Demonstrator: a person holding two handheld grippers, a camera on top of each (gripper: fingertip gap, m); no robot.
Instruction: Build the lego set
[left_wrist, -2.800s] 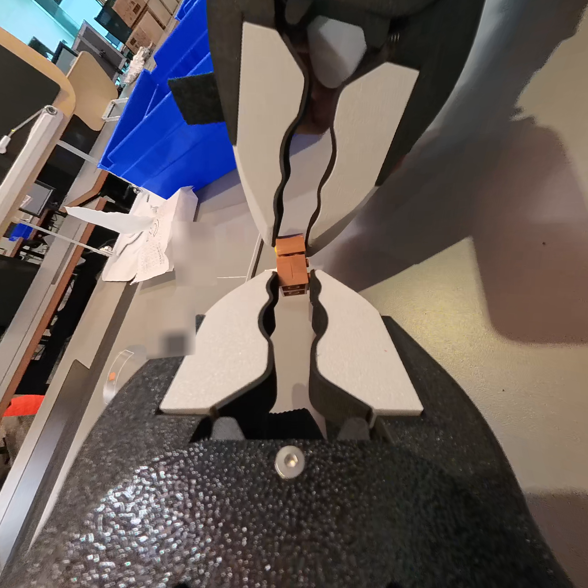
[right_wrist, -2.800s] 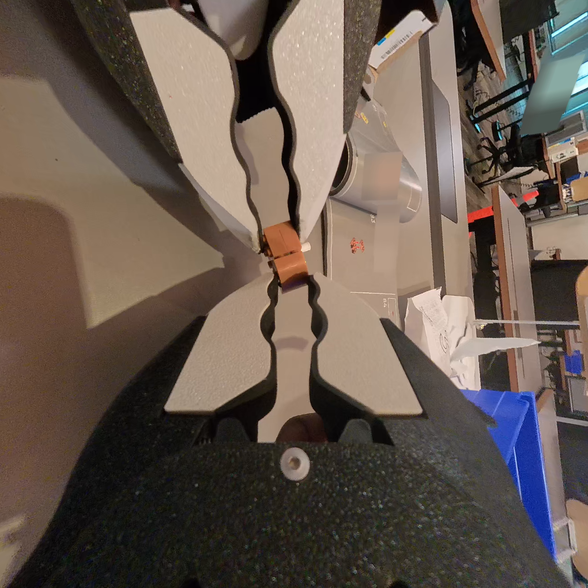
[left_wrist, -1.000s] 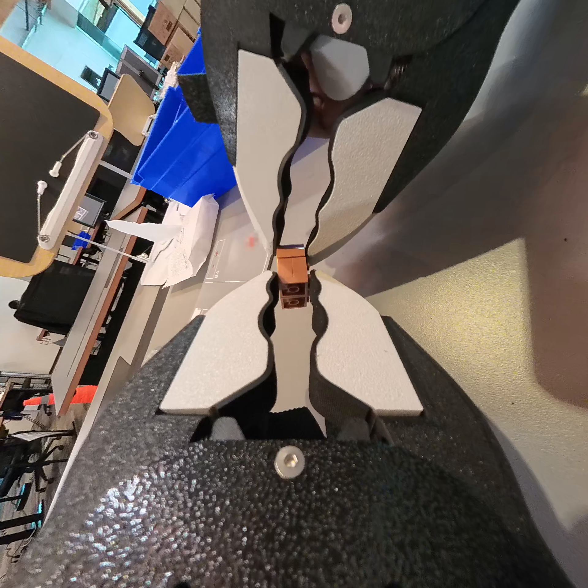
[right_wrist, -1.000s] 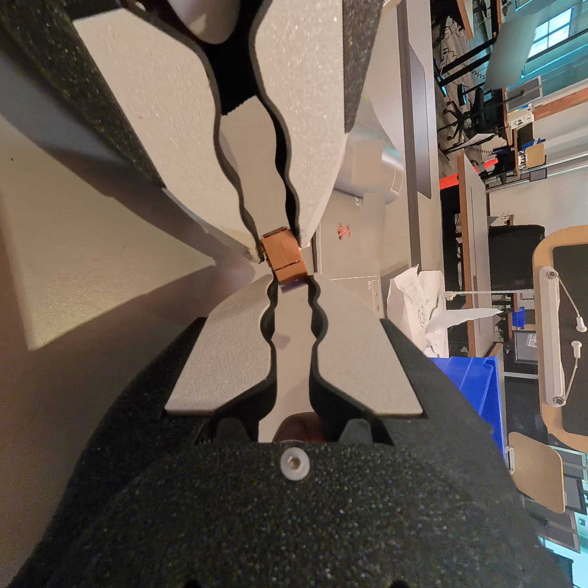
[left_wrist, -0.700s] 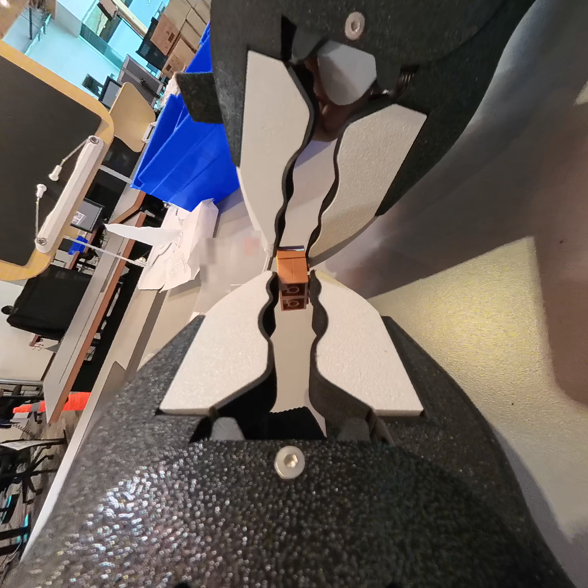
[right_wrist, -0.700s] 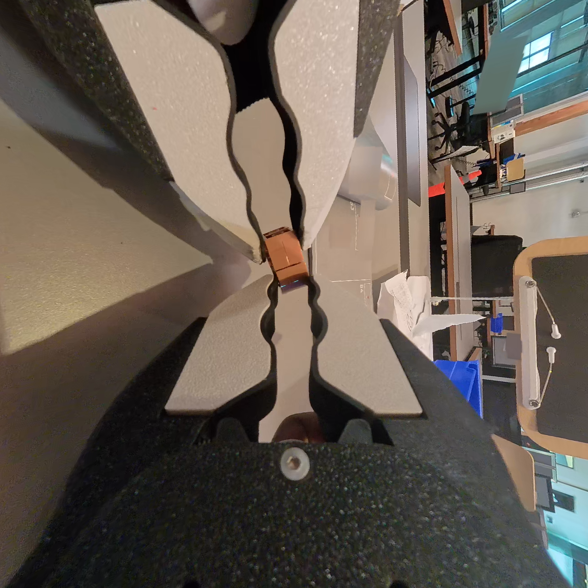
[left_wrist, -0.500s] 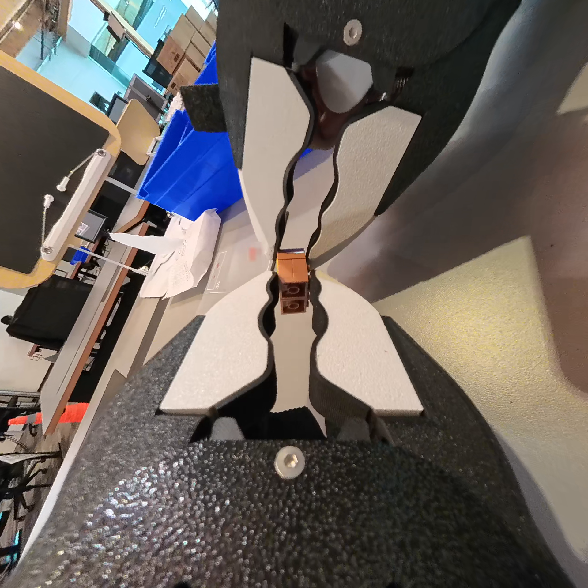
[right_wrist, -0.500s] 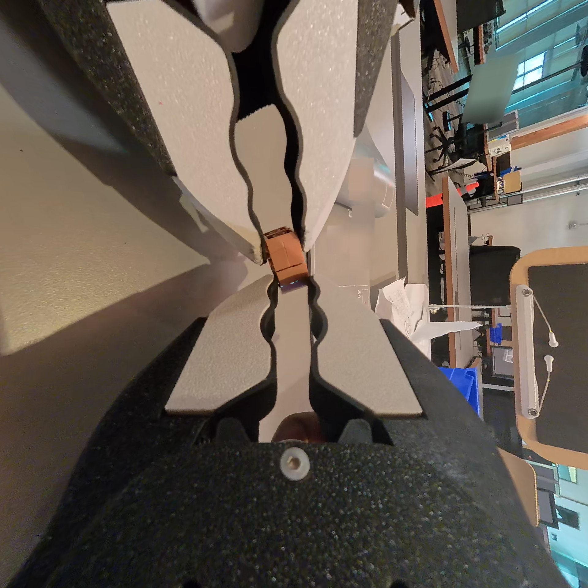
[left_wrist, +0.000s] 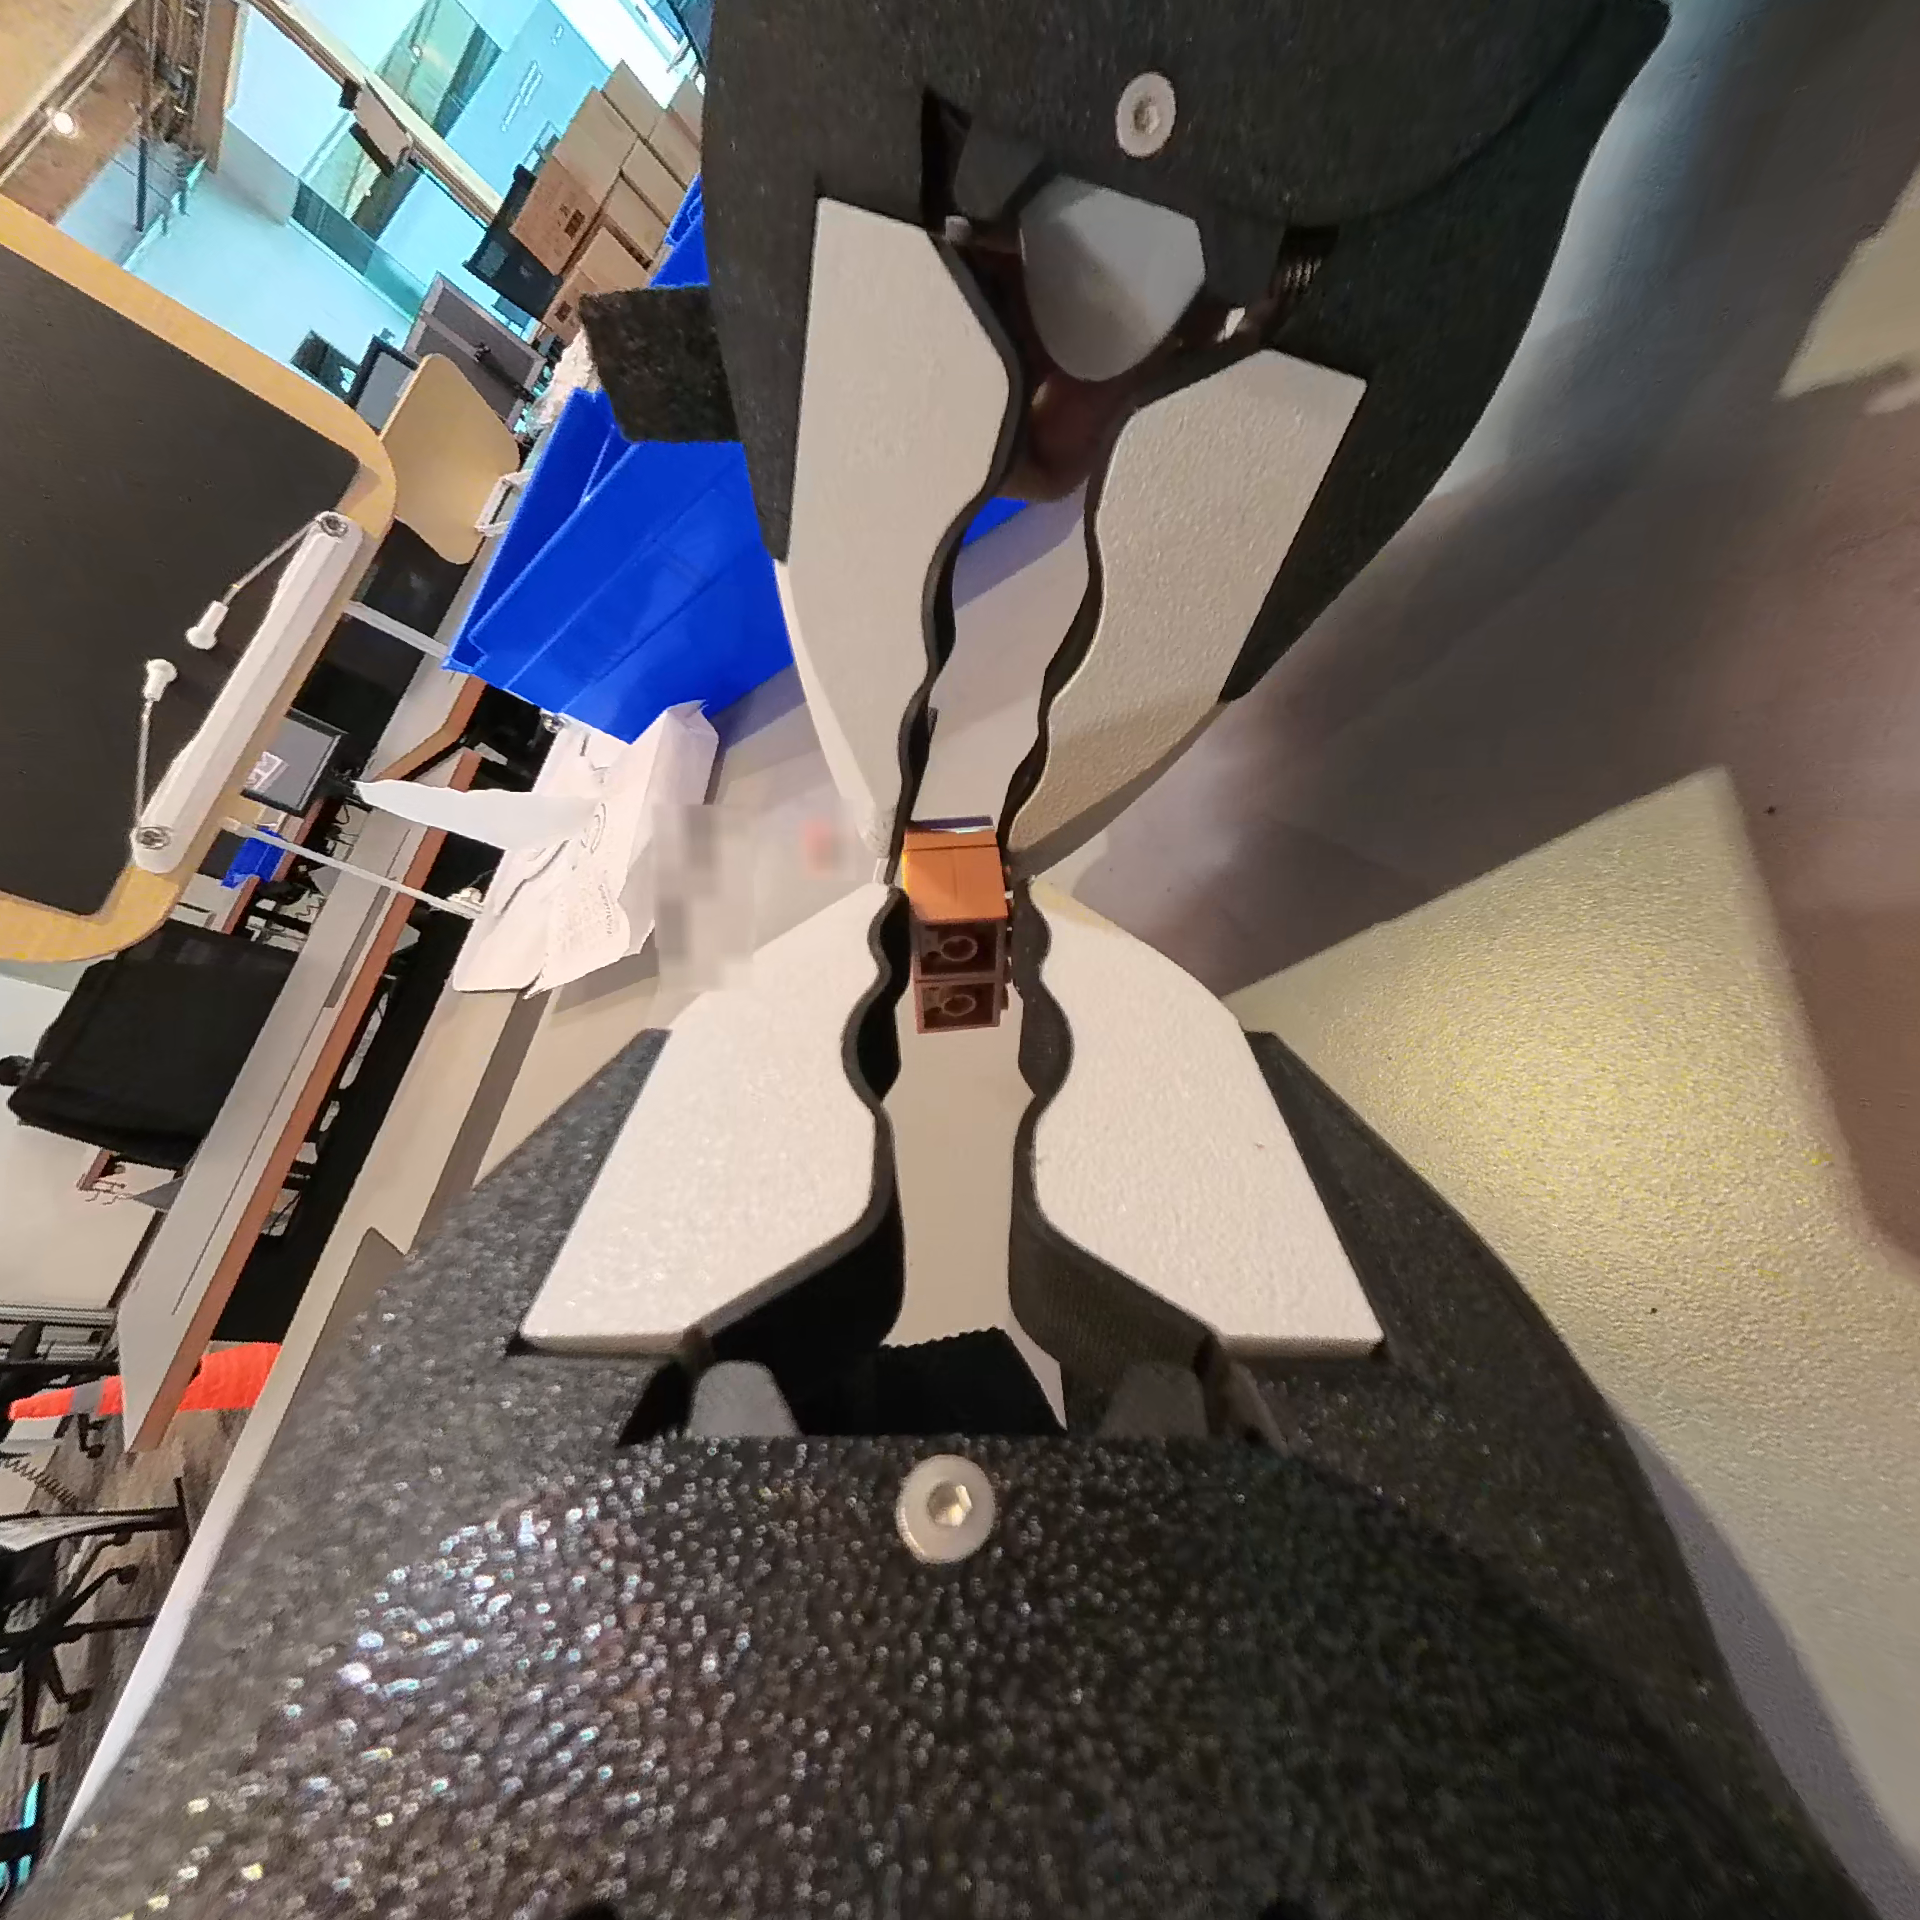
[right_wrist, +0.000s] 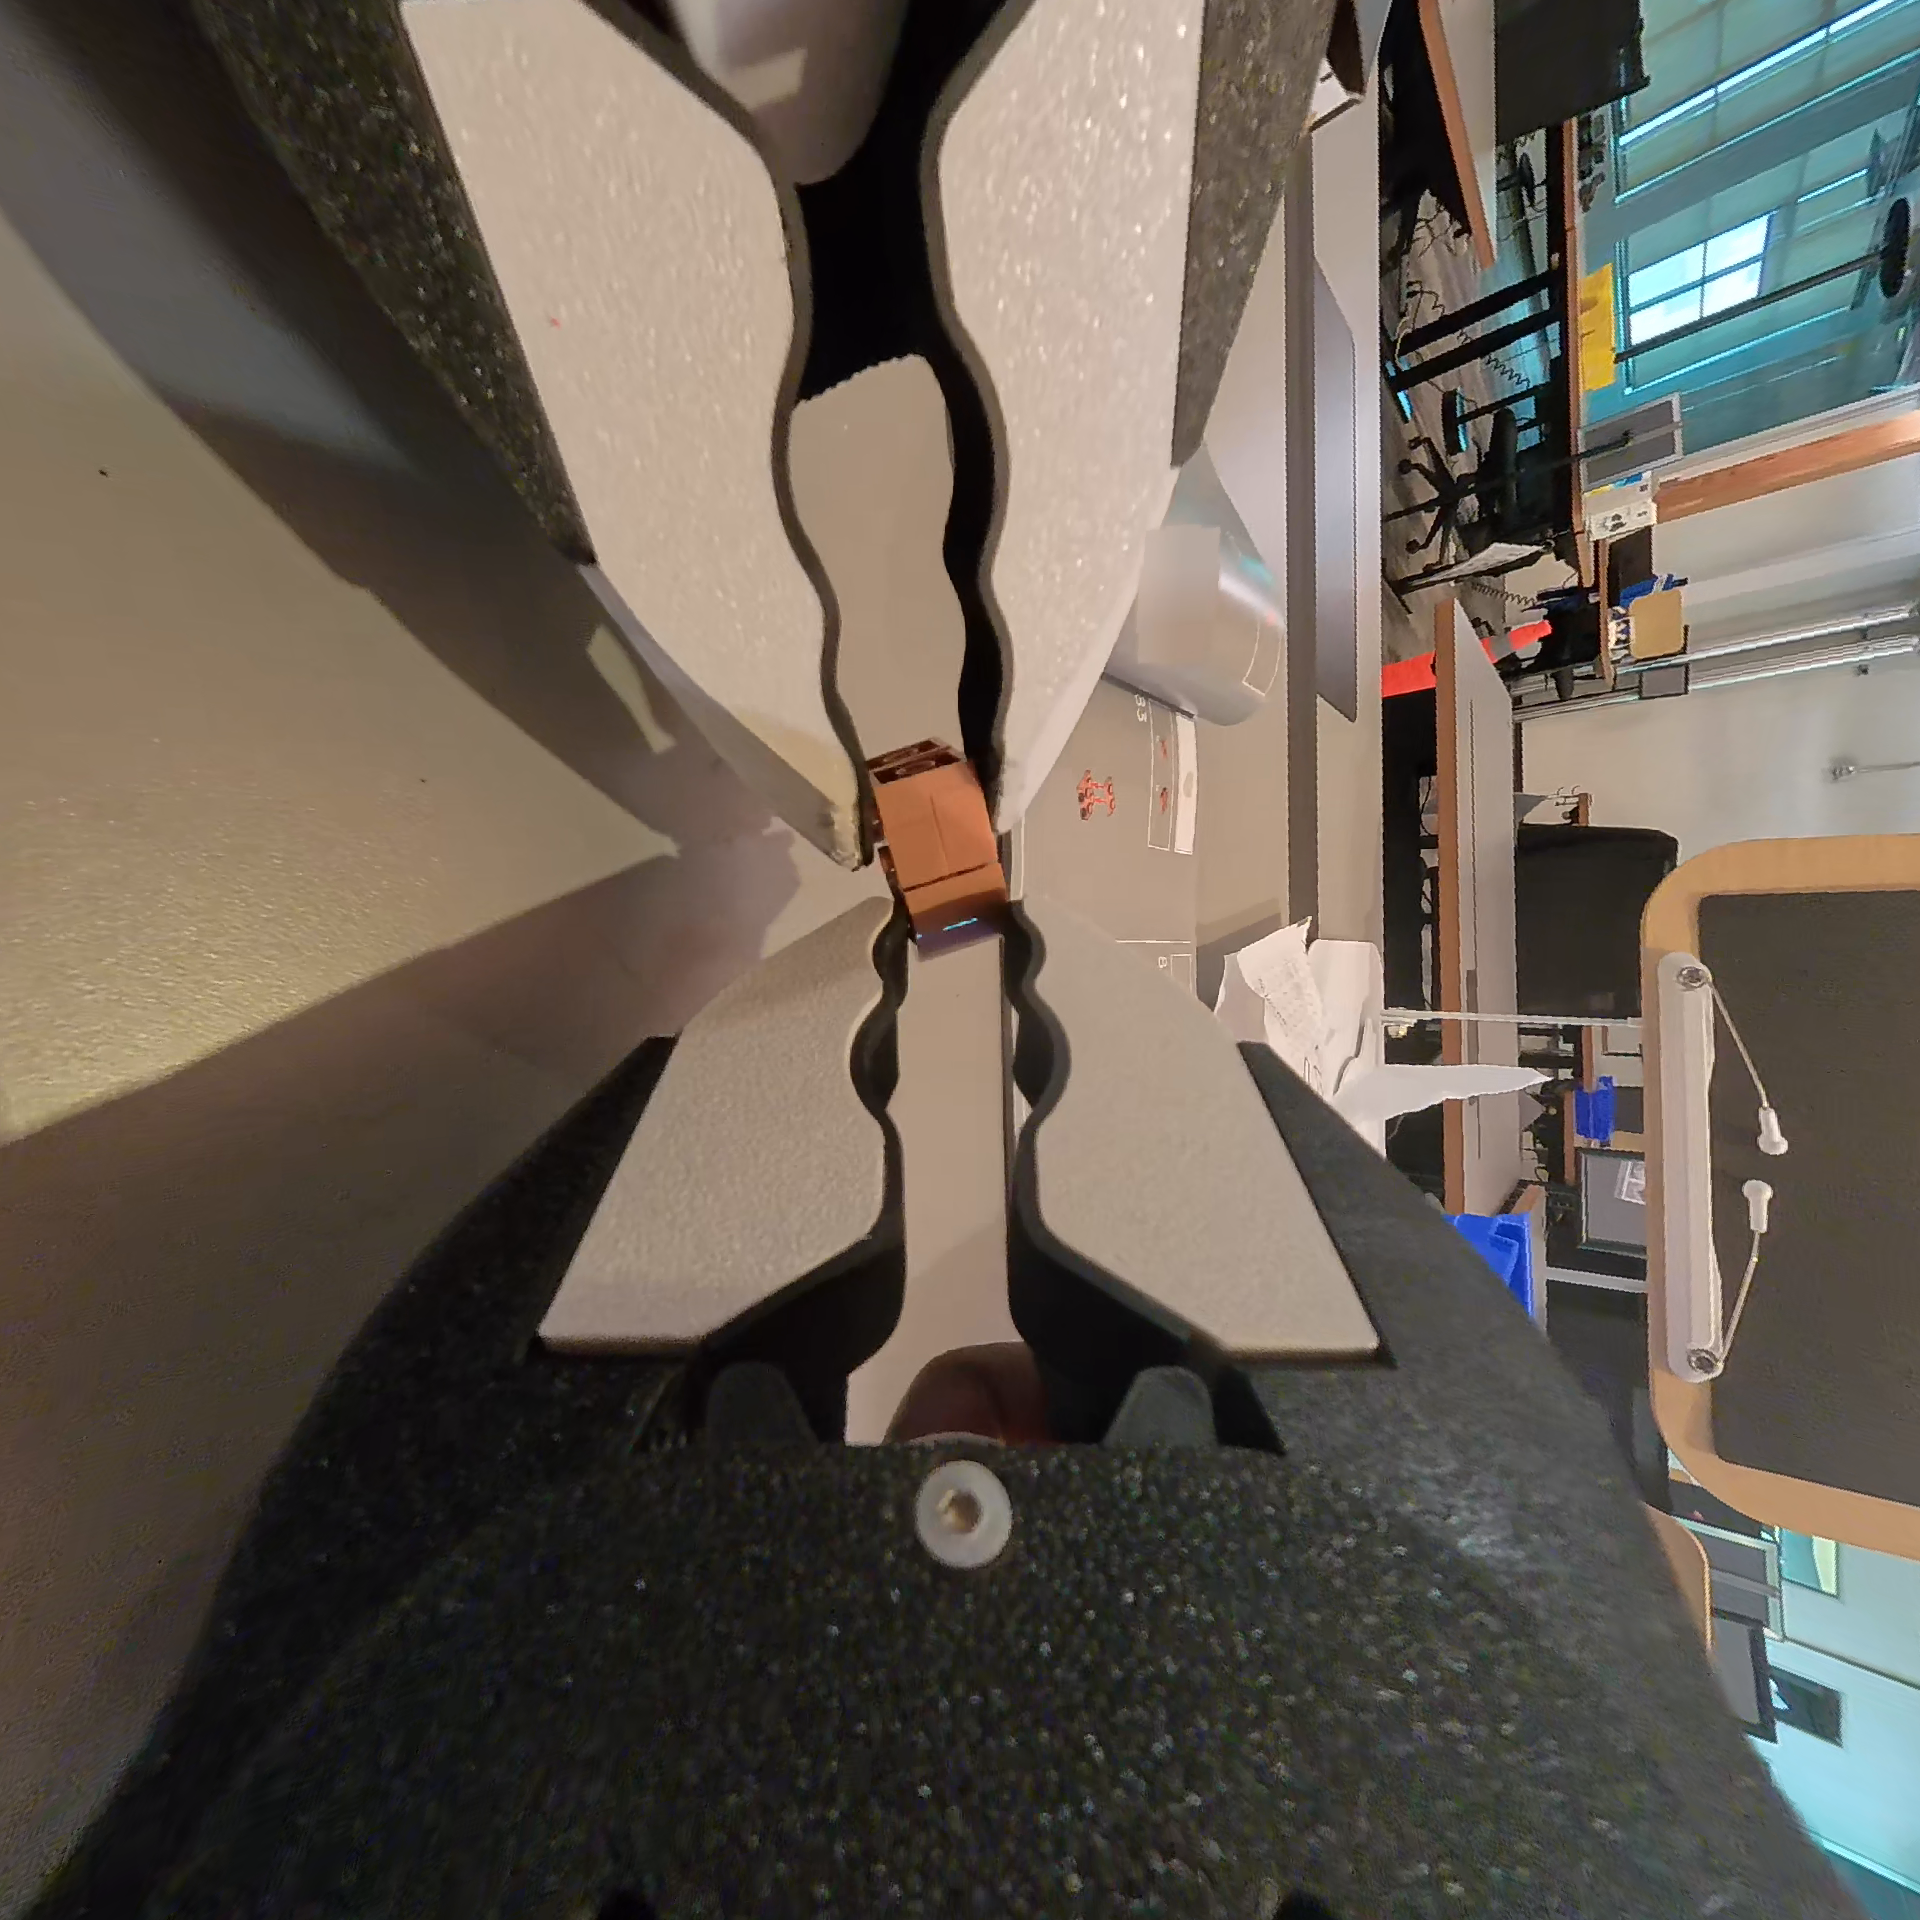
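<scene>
My two grippers meet tip to tip above the beige table (left_wrist: 1558, 1091). My left gripper (left_wrist: 958, 940) is shut on a brown toy brick (left_wrist: 958, 971) whose hollow underside faces the camera. My right gripper (left_wrist: 961, 810) comes in from the top of the left wrist view and is shut on the far brown brick (left_wrist: 951, 883), which sits flush against the near one. In the right wrist view, my right gripper (right_wrist: 948, 935) clamps the near end of the brown brick block (right_wrist: 940, 842). The left gripper (right_wrist: 925, 784) clamps the far end from above.
Blue bins (left_wrist: 634, 592) and crumpled white paper (left_wrist: 582, 883) lie beyond the grippers. A clear round container (right_wrist: 1216, 644) stands on the grey table behind them. A black board with a wooden rim (left_wrist: 135, 582) and office desks lie farther off. My two grippers' fingertips are within a few centimetres of each other.
Both grippers have tilted together with the bricks held between them, so the background has shifted. The two bricks sat at a slight angle 2.8 s ago and now sit flush. Both grasps stay shut.
</scene>
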